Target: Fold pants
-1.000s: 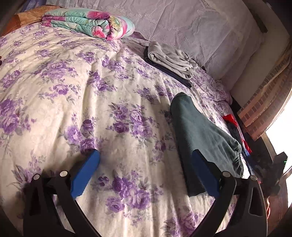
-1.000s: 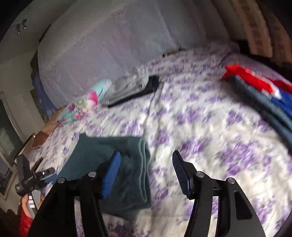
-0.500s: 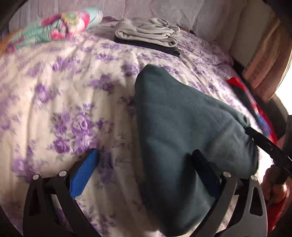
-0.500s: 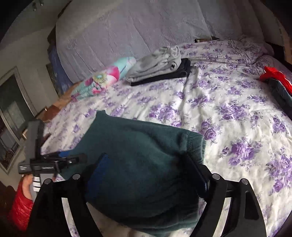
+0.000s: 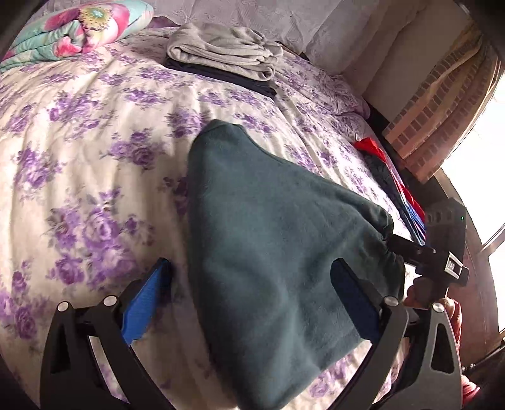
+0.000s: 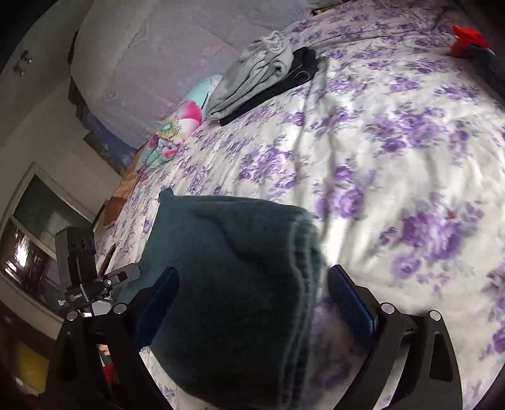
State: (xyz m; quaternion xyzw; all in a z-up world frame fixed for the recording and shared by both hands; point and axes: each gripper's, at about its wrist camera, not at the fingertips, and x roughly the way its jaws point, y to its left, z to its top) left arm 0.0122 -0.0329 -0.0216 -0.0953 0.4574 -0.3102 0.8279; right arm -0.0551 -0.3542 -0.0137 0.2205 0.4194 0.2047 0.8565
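A pair of dark teal fleece pants point(image 5: 268, 239), already folded into a thick wedge, lay near the foot edge of the bed, on the white bedspread printed with purple flowers point(image 5: 94, 151). The elastic waistband bunched at the right-hand corner of the bundle, and the stacked layer edges showed along its right side in the right wrist view point(image 6: 240, 284).

The left hand-held gripper point(image 5: 249, 306) stood with its blue-padded fingers point(image 5: 143, 307) spread wide; the left pad hung over bare bedspread just beside the pants, while the right pad sat over the teal cloth. I could not tell whether either pad touched anything. The right hand-held gripper point(image 6: 252, 299) was likewise spread wide, its two fingers straddling the near end of the folded bundle, one at each side, not clamped on it.

Each hand-held gripper showed in the other's camera, at the opposite side of the pants.

Farther up the bed, near the pale quilted headboard point(image 5: 252, 19), a folded grey garment point(image 5: 224, 50) rested on top of a folded black one point(image 5: 221, 77). A rolled quilt in turquoise and pink floral print point(image 5: 75, 31) lay to their left. At the bed's right edge sat a heap of red and blue clothing point(image 5: 388, 176).
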